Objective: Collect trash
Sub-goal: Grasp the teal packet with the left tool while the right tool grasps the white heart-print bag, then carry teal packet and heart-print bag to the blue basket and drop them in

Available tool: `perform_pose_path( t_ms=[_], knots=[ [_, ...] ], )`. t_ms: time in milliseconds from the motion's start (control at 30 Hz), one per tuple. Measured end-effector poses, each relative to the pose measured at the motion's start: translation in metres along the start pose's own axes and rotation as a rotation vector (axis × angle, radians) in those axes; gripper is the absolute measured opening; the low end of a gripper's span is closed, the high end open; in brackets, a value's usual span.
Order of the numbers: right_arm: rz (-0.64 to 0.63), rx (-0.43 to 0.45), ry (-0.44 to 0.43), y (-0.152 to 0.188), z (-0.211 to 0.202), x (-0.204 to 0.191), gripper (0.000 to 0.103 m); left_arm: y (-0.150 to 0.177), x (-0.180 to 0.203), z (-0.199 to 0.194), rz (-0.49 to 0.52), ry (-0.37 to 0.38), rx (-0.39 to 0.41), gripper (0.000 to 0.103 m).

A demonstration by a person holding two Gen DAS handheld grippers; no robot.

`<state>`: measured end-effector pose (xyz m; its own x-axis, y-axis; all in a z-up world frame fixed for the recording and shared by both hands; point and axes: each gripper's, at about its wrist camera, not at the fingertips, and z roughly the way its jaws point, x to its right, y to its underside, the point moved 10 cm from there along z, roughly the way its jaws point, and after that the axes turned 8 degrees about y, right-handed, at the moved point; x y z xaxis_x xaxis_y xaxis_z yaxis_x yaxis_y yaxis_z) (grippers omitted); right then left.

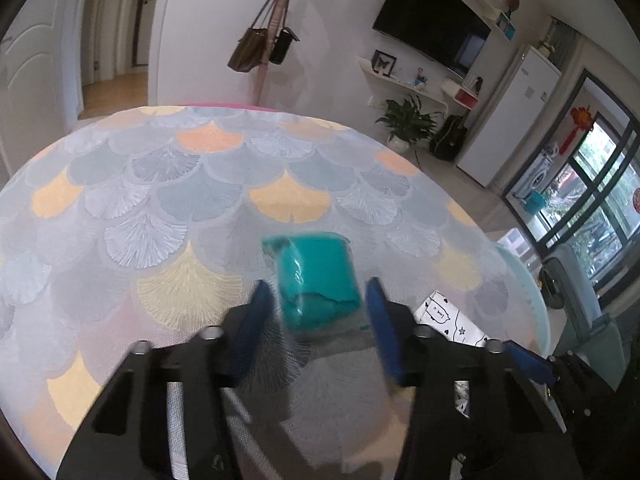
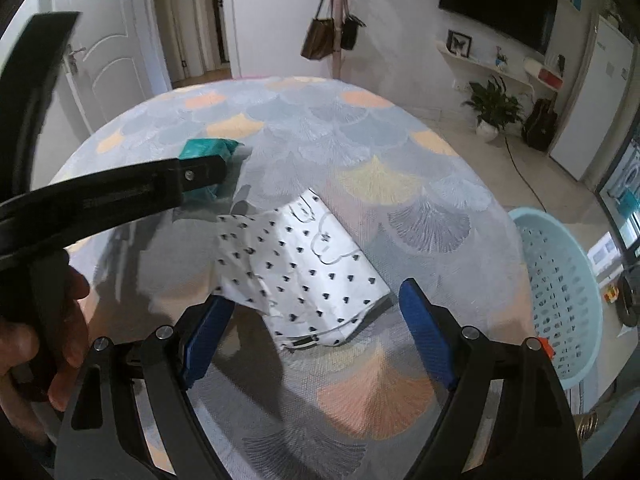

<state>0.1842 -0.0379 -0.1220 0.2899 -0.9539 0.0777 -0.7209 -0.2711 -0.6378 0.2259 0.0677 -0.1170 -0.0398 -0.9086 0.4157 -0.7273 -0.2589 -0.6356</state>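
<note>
A crumpled teal packet [image 1: 316, 280] lies on the round table's fan-patterned cloth [image 1: 200, 184]. My left gripper [image 1: 318, 285] has its blue pads against the packet's two sides, shut on it. In the right wrist view the same gripper [image 2: 202, 172] reaches in from the left over the teal packet [image 2: 208, 148]. A creased white paper with black hearts [image 2: 304, 276] lies flat between and just ahead of the fingers of my right gripper [image 2: 316, 292], which stands open around it. That paper [image 1: 444, 314] also shows to the right of the left gripper.
A light blue perforated basket [image 2: 560, 280] stands off the table's right edge. A person's hand [image 2: 60, 320] holds the left gripper's handle at the left. Beyond the table are a coat stand with bags [image 1: 264, 48], a potted plant [image 1: 408, 120] and a white fridge [image 1: 508, 116].
</note>
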Motion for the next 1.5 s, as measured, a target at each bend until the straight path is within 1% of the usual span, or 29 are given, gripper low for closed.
perform_pose_path(
  t_ms=[33,67,100,167,200,267,333,400,533,667,800,867,933,1000,1033,1133,1267,1400,1500],
  knots=[
    [-0.013,0.008,0.005,0.000,-0.001,-0.002,0.068,-0.001,-0.002,-0.001,-0.008,0.004,0.004,0.038],
    [-0.022,0.009,0.015,0.001,-0.001,-0.003,0.063,-0.001,-0.002,-0.002,-0.013,0.006,0.008,0.038],
    [-0.031,0.008,0.022,0.001,0.000,-0.004,0.056,-0.002,-0.003,-0.003,-0.019,0.008,0.013,0.038],
    [-0.048,0.010,0.031,0.002,0.000,-0.007,0.050,-0.003,-0.004,-0.006,-0.022,0.011,0.029,0.038],
    [-0.048,0.013,0.035,0.002,-0.001,-0.007,0.045,-0.003,-0.004,-0.008,-0.021,0.014,0.039,0.038],
    [-0.048,0.016,0.037,0.001,-0.002,-0.006,0.039,-0.004,-0.003,-0.012,-0.022,0.027,0.053,0.037],
    [-0.047,0.033,0.045,0.001,-0.005,-0.005,0.030,-0.004,-0.003,-0.014,-0.027,0.033,0.060,0.037],
    [-0.043,0.043,0.054,0.000,-0.007,-0.005,0.023,-0.005,-0.005,-0.017,-0.036,0.045,0.072,0.037],
    [0.002,0.060,0.059,-0.002,-0.010,0.004,0.013,-0.006,-0.006,-0.020,-0.033,0.048,0.085,0.037],
    [0.067,0.074,0.038,-0.005,-0.014,0.016,0.011,-0.007,-0.002,-0.024,-0.018,0.054,0.097,0.037],
    [0.143,0.085,-0.009,-0.008,-0.018,0.030,0.011,-0.010,0.007,-0.028,0.003,0.058,0.103,0.037],
    [0.163,0.100,0.021,-0.009,-0.023,0.040,0.010,-0.013,0.017,-0.031,0.016,0.071,0.102,0.037],
    [0.177,0.121,0.016,-0.009,-0.031,0.047,0.010,-0.016,0.027,-0.034,0.032,0.074,0.100,0.037],
    [0.197,0.139,0.020,-0.011,-0.038,0.057,0.010,-0.019,0.041,-0.035,0.039,0.102,0.095,0.037],
    [0.207,0.152,0.038,-0.011,-0.043,0.066,0.010,-0.022,0.052,-0.035,0.047,0.127,0.090,0.037],
    [0.253,0.190,0.077,-0.012,-0.057,0.099,0.010,-0.027,0.077,-0.031,0.084,0.159,0.086,0.037],
    [0.320,0.210,0.156,-0.009,-0.066,0.146,0.010,-0.031,0.122,-0.011,0.140,0.229,0.057,0.037],
    [0.402,0.190,0.221,-0.002,-0.063,0.194,0.010,-0.029,0.167,0.013,0.198,0.295,0.014,0.037],
    [0.495,0.151,0.282,0.010,-0.054,0.236,0.010,-0.023,0.203,0.034,0.250,0.339,-0.028,0.037]
  ],
)
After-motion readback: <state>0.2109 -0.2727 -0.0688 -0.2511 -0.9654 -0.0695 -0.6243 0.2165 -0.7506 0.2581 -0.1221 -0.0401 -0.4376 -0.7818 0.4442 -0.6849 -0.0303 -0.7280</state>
